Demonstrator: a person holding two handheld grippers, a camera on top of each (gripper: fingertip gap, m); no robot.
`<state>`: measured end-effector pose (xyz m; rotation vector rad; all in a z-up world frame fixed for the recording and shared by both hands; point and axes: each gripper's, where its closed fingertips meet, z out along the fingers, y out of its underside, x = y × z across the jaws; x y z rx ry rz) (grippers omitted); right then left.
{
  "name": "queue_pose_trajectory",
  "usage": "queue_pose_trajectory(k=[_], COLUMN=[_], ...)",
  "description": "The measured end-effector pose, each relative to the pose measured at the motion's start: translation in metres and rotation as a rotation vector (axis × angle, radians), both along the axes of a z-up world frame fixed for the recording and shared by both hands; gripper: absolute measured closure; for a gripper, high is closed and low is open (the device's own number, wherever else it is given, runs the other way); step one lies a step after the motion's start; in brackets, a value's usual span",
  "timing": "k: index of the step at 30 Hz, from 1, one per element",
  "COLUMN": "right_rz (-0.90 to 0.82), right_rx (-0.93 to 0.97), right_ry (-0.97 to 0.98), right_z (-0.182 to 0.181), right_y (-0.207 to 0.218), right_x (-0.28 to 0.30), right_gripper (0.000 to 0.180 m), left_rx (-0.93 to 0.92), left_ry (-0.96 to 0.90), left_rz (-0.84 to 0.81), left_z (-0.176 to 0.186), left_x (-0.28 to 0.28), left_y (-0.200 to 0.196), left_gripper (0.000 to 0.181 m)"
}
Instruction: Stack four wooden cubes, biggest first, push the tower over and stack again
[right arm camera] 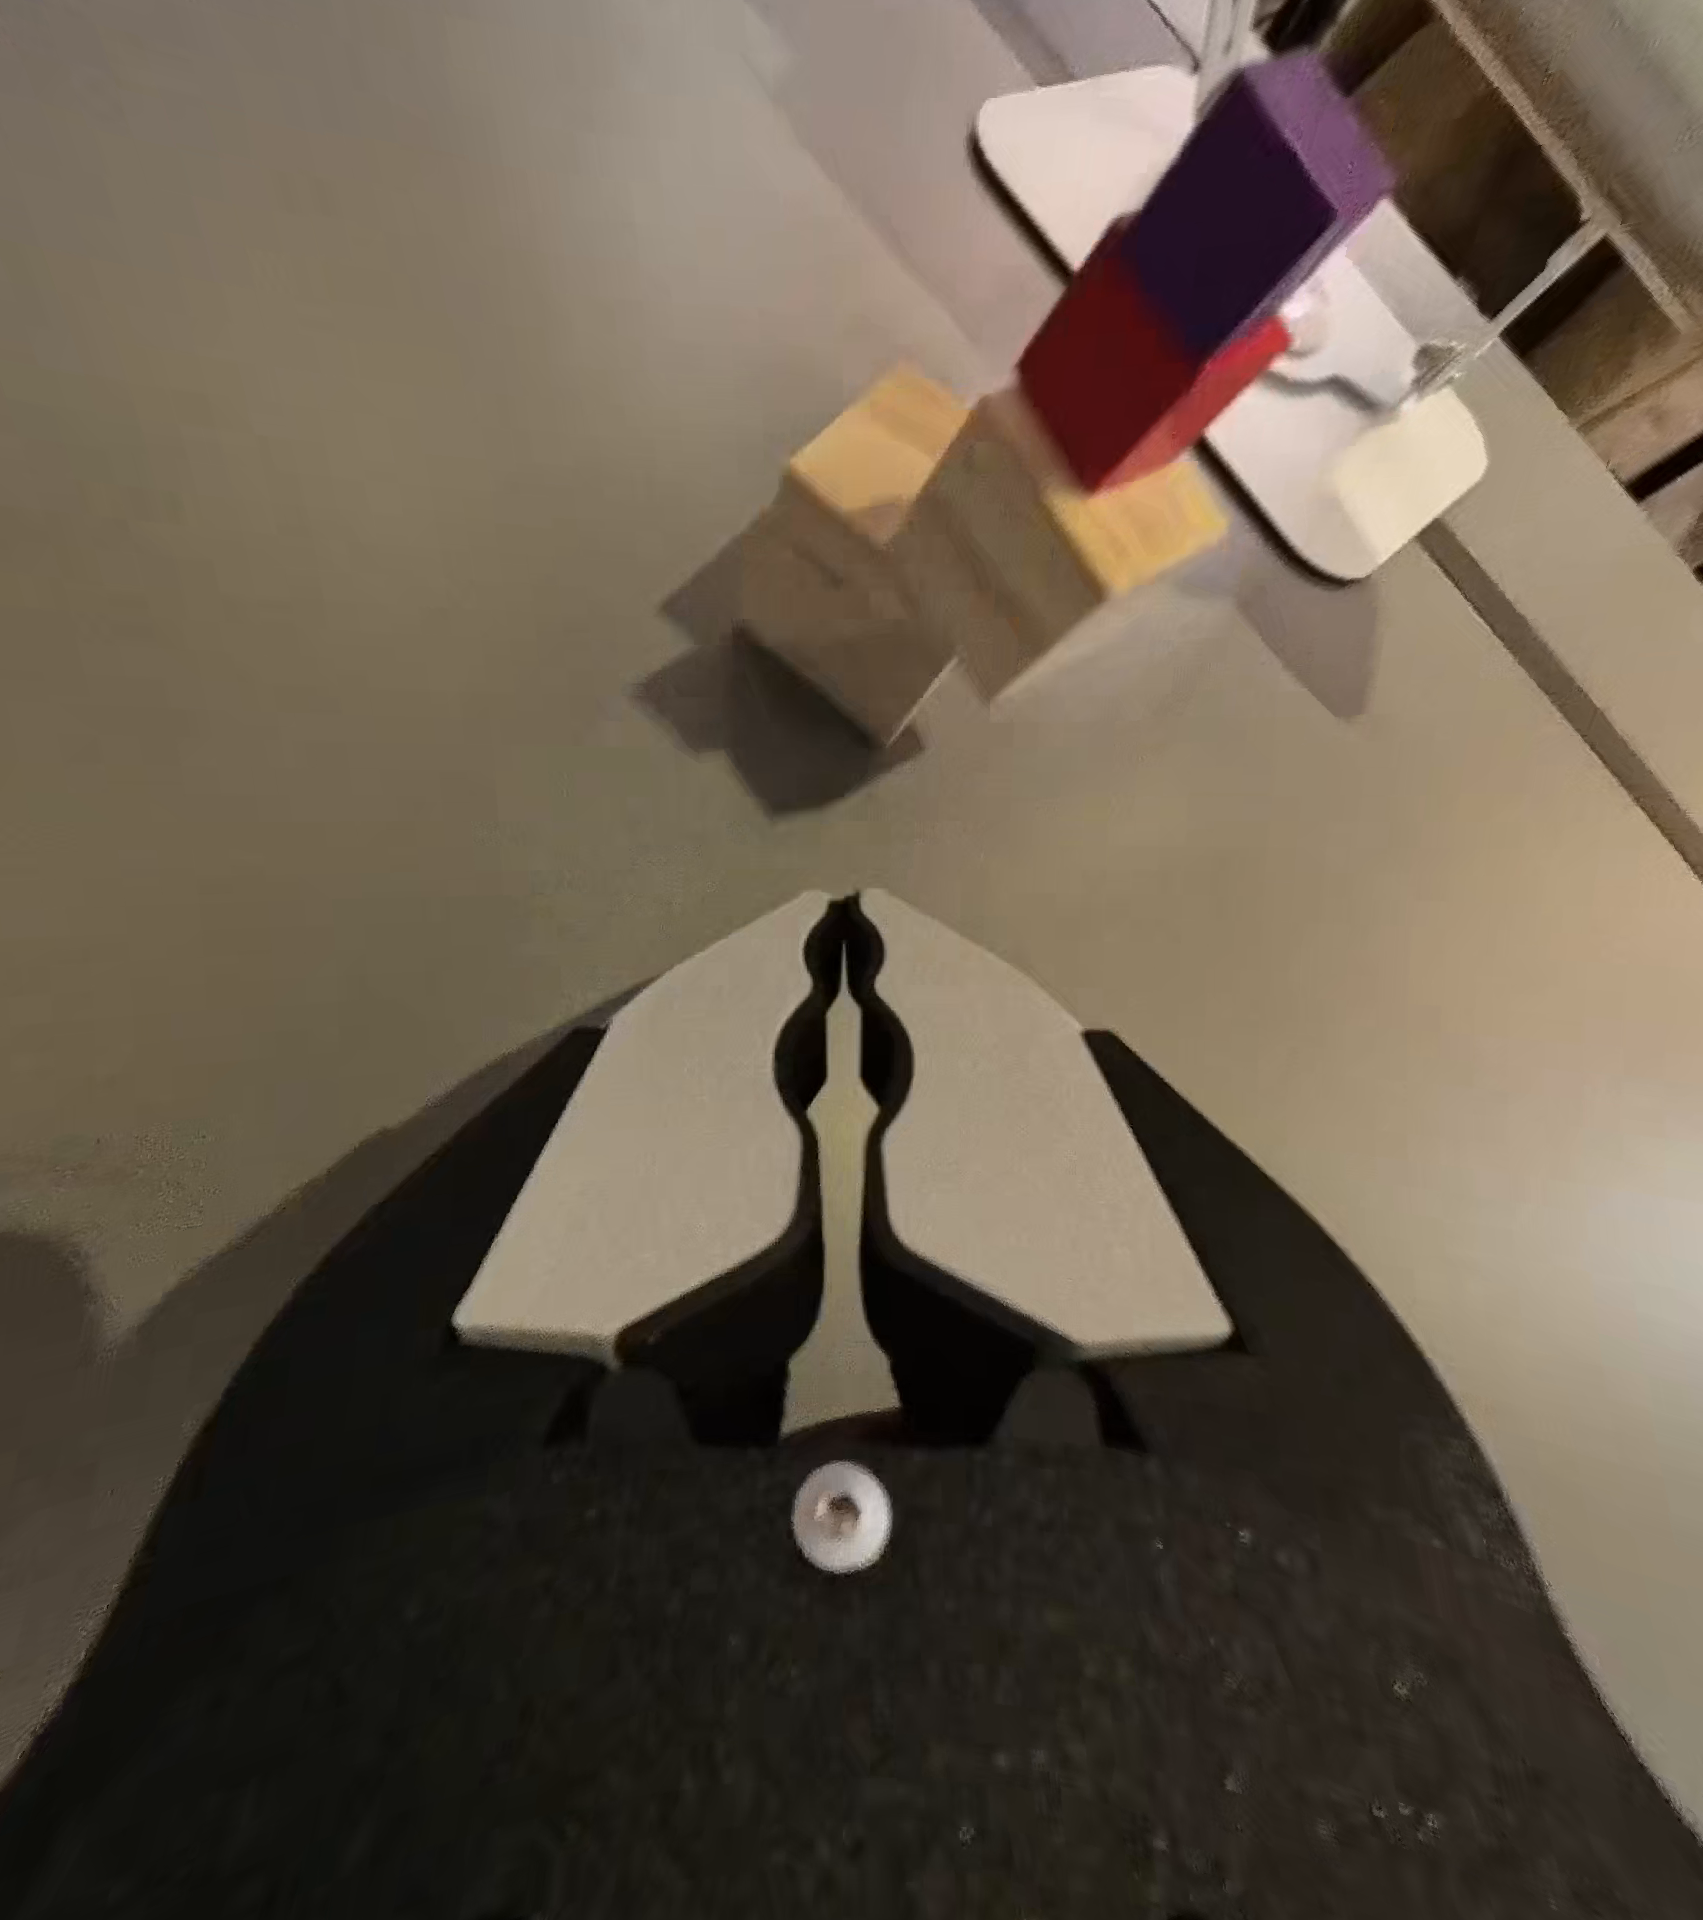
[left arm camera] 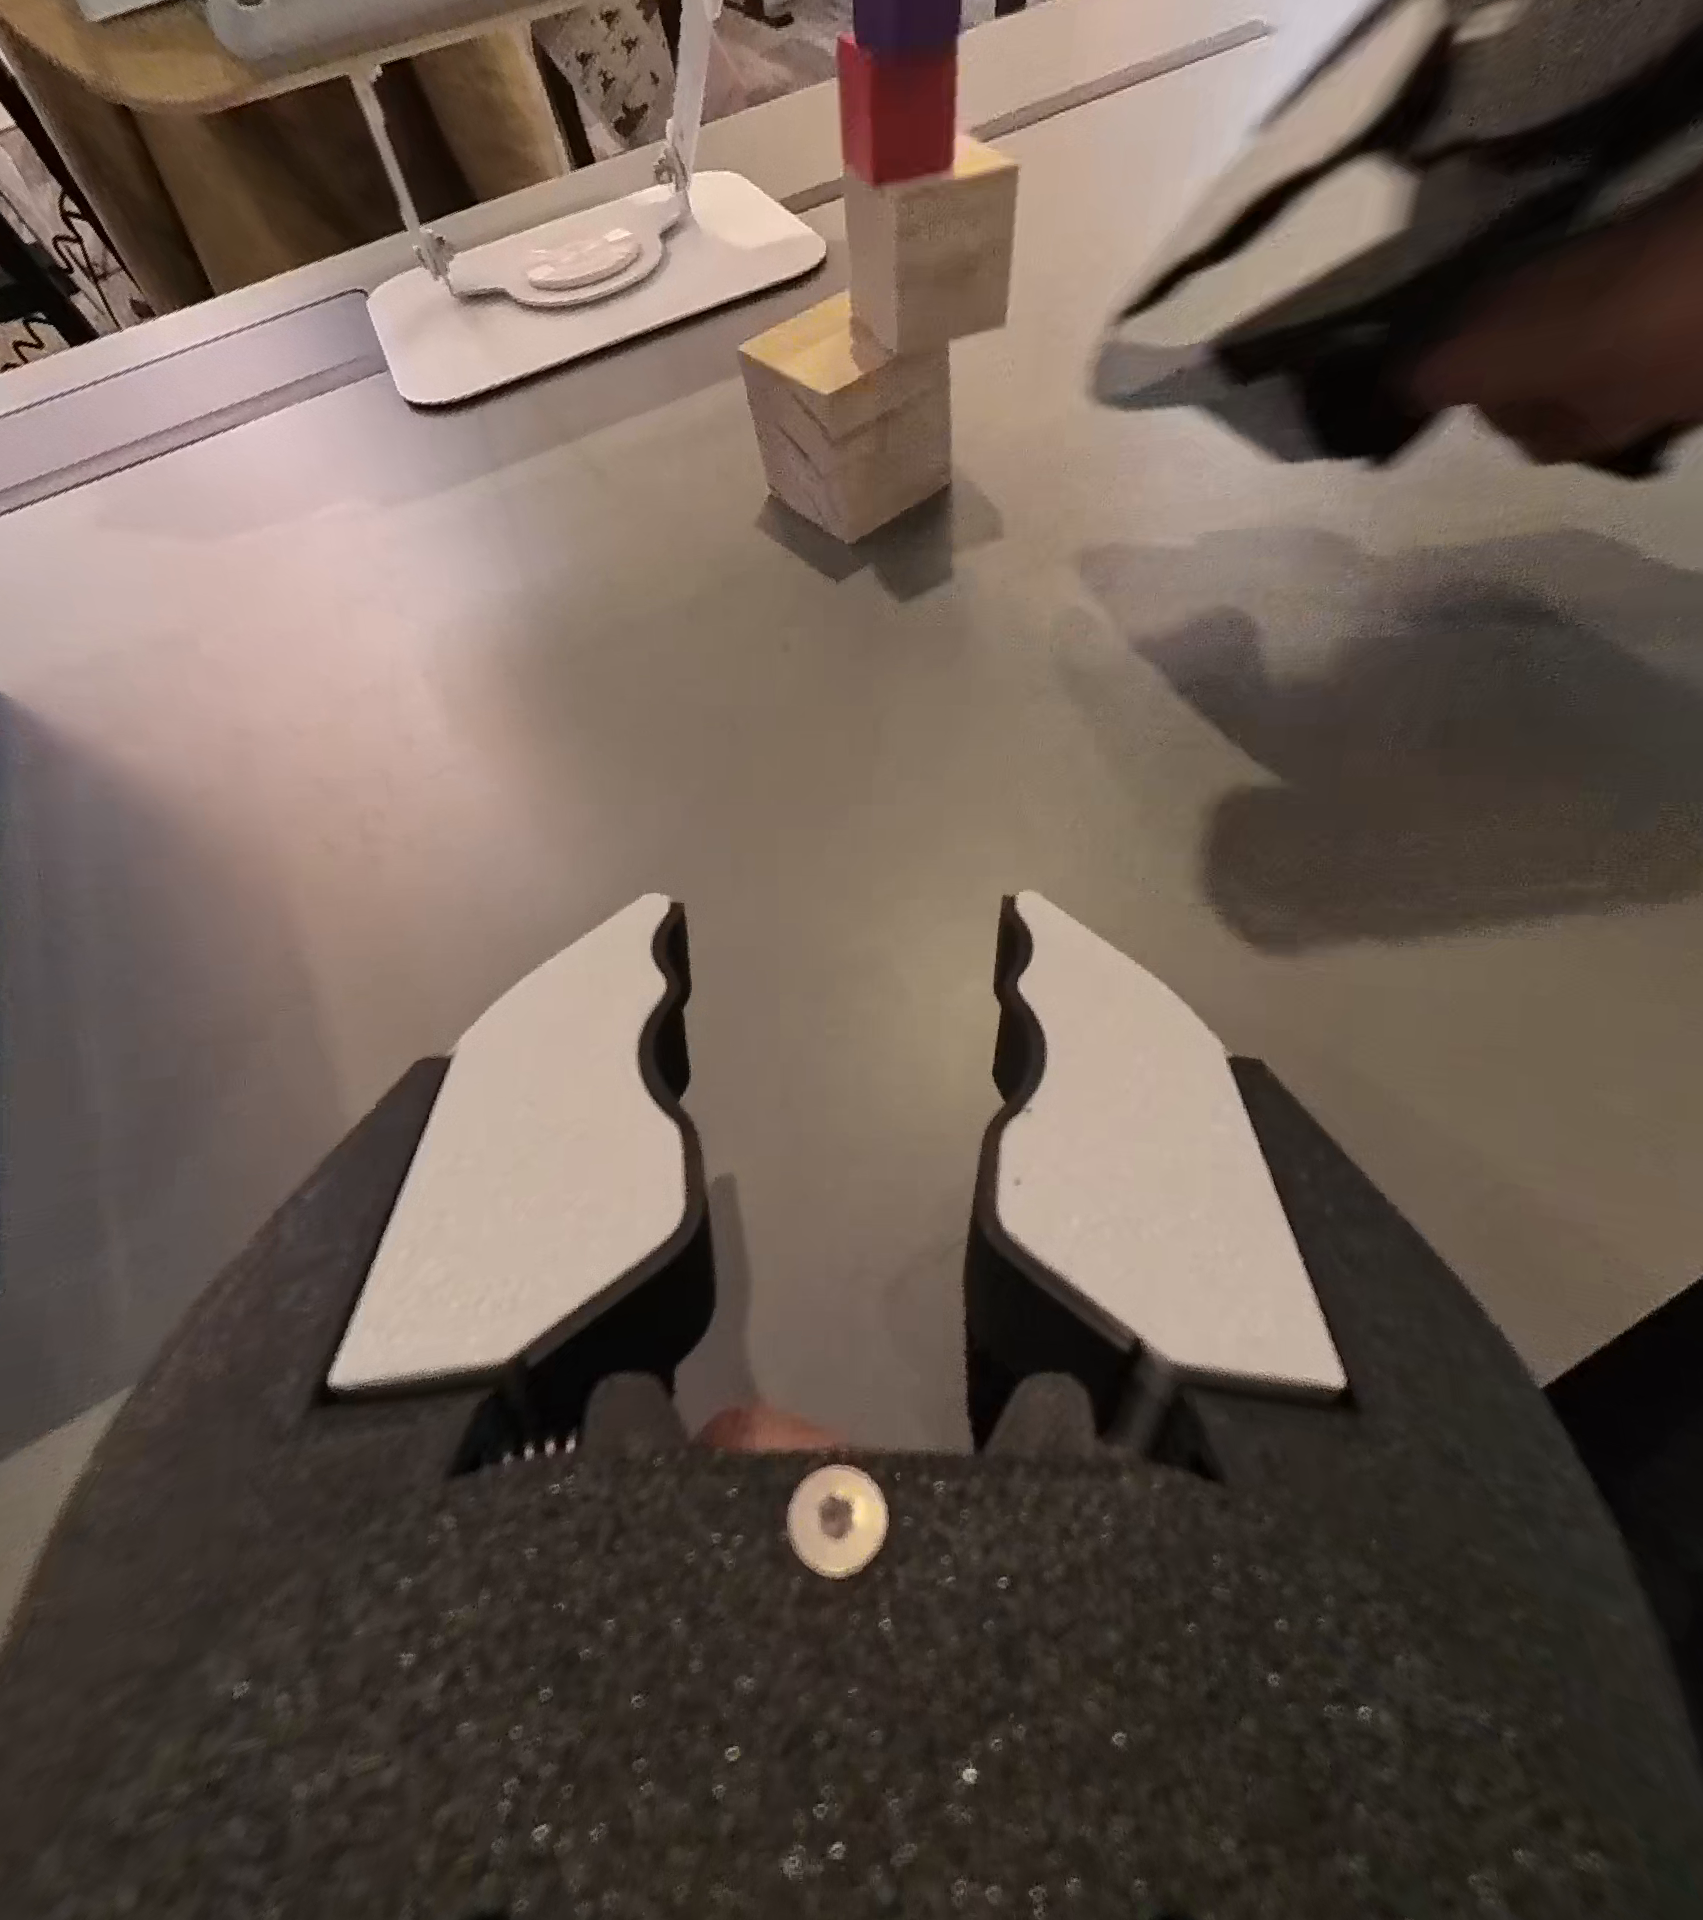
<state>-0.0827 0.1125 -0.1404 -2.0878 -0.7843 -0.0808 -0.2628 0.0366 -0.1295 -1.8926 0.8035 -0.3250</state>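
Tower (left arm camera: 888, 270) of four cubes stands, right gripper (right arm camera: 849, 914) jaws closed nearby

On the smooth matt grey table (left arm camera: 514, 727), two bare pale wooden cubes (left arm camera: 852, 436) show grain. Above them sit the matt painted red cube (left arm camera: 904, 109) and purple cube (right arm camera: 1262, 197). Beside them lies a smooth white stand base (left arm camera: 598, 281).

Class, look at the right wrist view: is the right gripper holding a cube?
No: the right gripper is shut on nothing, short of the stacked cubes.
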Motion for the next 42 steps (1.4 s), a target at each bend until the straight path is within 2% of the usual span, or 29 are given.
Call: queue_pose_trajectory(k=[4, 8, 17, 22, 27, 42], right_rz=[0.005, -0.019, -0.076, -0.116, -0.145, -0.188], right_rx=[0.063, 0.087, 0.105, 0.14, 0.165, 0.144], right_ry=[0.028, 0.071, 0.154, 0.233, 0.276, 0.301], right_z=[0.019, 0.022, 0.02, 0.025, 0.027, 0.019], right_y=[-0.059, -0.079, -0.092, -0.096, -0.095, -0.092], right_x=[0.003, 0.003, 0.013, 0.025, 0.035, 0.044], right_gripper=[0.18, 0.18, 0.18, 0.155, 0.141, 0.137], left_rx=[-0.017, -0.043, 0.025, -0.015, -0.022, -0.016], left_ry=[-0.009, -0.036, -0.002, -0.018, -0.002, 0.01], left_rz=[-0.003, -0.034, -0.058, -0.056, -0.056, -0.058], left_z=[-0.006, -0.003, 0.005, -0.003, -0.008, -0.009], left_x=[-0.001, 0.007, 0.017, 0.017, 0.018, 0.02], left_y=[-0.001, -0.01, -0.015, -0.012, -0.011, -0.01], left_gripper=[0.125, 0.125, 0.124, 0.124, 0.124, 0.124])
